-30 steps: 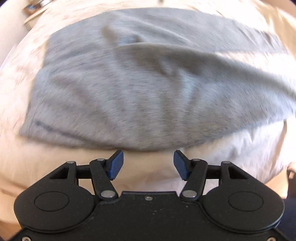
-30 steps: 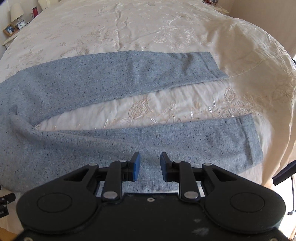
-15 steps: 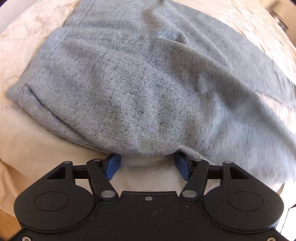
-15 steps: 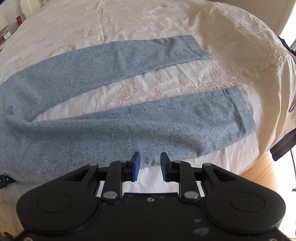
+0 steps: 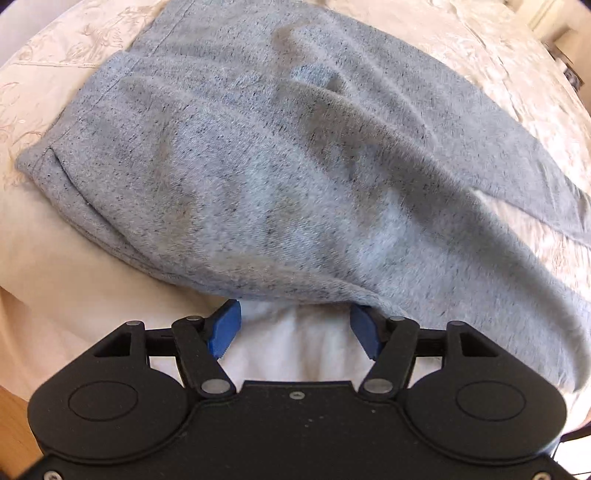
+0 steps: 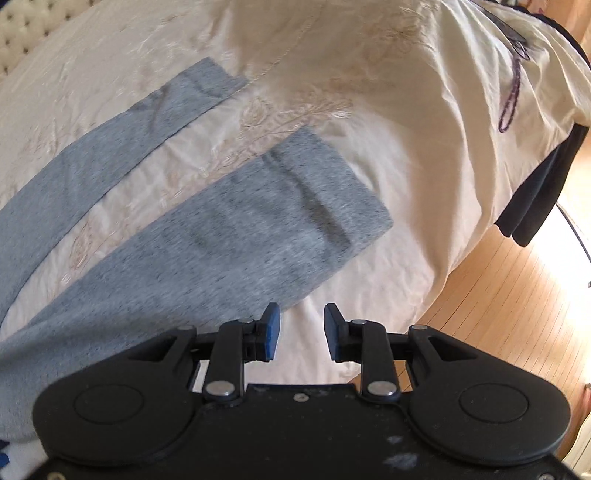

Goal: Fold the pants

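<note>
Grey speckled pants lie spread on a cream embroidered bedspread. The left wrist view shows the waist and seat part (image 5: 258, 166), slightly rumpled. My left gripper (image 5: 295, 326) is open, its blue pads at the near edge of the fabric, the right pad partly under it. The right wrist view shows the two legs: the near leg (image 6: 236, 236) with its cuff end close ahead, and the far leg (image 6: 122, 125) beyond it. My right gripper (image 6: 301, 330) is open and empty, just off the near leg's edge, close to the cuff.
The bedspread (image 6: 406, 110) drapes over the bed's corner at the right. Wooden floor (image 6: 517, 306) lies beyond the edge. A dark garment (image 6: 539, 192) hangs at the right. A tufted headboard (image 6: 22, 22) shows at the far left.
My left gripper has moved up to the waist edge of the pants. My right gripper has moved right along the near leg toward its cuff. Both stay open.
</note>
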Tool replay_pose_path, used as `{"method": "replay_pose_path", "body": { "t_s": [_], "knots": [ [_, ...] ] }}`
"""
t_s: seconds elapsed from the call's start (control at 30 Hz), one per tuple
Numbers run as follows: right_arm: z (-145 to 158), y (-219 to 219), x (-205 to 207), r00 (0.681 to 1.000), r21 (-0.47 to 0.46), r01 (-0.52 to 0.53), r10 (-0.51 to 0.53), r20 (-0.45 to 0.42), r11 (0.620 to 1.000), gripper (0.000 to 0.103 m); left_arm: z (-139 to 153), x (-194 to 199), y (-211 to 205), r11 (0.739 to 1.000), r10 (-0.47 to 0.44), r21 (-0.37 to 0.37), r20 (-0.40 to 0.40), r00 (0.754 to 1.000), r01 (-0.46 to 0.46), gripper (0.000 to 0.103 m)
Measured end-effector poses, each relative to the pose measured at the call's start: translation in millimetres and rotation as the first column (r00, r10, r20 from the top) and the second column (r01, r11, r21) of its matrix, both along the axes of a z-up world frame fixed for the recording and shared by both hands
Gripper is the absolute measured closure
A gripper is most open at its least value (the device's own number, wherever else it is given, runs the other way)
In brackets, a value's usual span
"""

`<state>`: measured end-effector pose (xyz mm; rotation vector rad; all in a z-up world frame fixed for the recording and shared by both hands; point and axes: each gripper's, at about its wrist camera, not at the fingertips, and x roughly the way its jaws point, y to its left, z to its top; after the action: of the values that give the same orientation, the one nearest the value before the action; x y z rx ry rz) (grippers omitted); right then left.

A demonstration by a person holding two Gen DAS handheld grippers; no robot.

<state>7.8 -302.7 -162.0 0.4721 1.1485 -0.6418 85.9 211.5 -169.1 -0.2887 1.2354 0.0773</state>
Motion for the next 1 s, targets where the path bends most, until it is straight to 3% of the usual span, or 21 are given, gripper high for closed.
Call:
{"method": "replay_pose_path", "body": {
  "t_s": [0.17,0.3,0.43,0.67,0.73,0.83,1.0],
  "knots": [
    [-1,-44,8,0.999,0.01,0.041,-0.041,0.035,0.999,0.075,-18,14,-5,0.996,0.089,-0.009,-0.019,0.996,-0.089,0.036],
    [4,-70,44,0.997,-0.039,-0.048,0.051,0.06,0.998,0.075,-26,19,-9,0.991,0.13,-0.005,-0.044,0.991,-0.131,0.036],
    [-2,-99,88,0.987,-0.014,-0.139,0.139,0.081,0.99,0.075,-26,20,-11,0.991,0.136,-0.009,-0.046,0.99,-0.137,0.04],
    [-30,-127,127,0.959,0.026,-0.282,0.282,0.021,0.959,0.074,-8,-9,-19,0.996,0.092,-0.007,-0.074,0.993,-0.093,0.04],
    [-35,-131,131,0.95,0.047,-0.312,0.312,0.018,0.949,0.074,2,-16,-28,0.999,0.047,0.005,-0.065,0.997,-0.047,0.04],
    [-42,-129,131,0.937,0.058,-0.348,0.348,0.018,0.936,0.072,19,-20,-53,0.994,-0.093,0.057,-0.048,0.995,0.095,0.04],
    [-42,-129,123,0.92,0.101,-0.392,0.387,0.067,0.914,0.075,45,-18,-107,0.932,-0.338,0.155,0.037,0.941,0.328,0.04]
  ]
}}
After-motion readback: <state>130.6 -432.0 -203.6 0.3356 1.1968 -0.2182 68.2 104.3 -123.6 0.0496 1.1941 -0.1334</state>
